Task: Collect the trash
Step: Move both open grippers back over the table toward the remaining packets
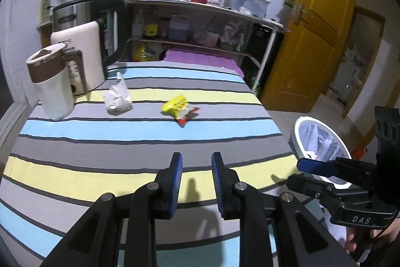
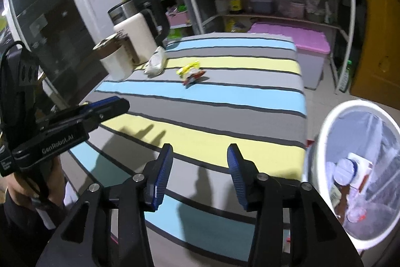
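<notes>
A yellow and red snack wrapper [image 1: 179, 109] lies mid-table on the striped cloth; it also shows in the right wrist view [image 2: 191, 71]. A crumpled white tissue or bag [image 1: 118, 98] lies left of it, also seen in the right wrist view [image 2: 155, 62]. My left gripper [image 1: 196, 159] is open and empty, hovering over the near part of the table. My right gripper [image 2: 200, 150] is open and empty above the table's near right side. A white bin [image 2: 355, 167] with a plastic liner stands on the floor to the right, holding several pieces of trash.
A white jug with a brown lid [image 1: 51, 84], a cream appliance [image 1: 82, 54] and a steel kettle [image 1: 100, 16] stand at the table's far left. A metal shelf rack [image 1: 200, 26] with bottles is behind. A pink-lidded box [image 2: 300, 41] and a yellow door [image 1: 312, 29] are at the right.
</notes>
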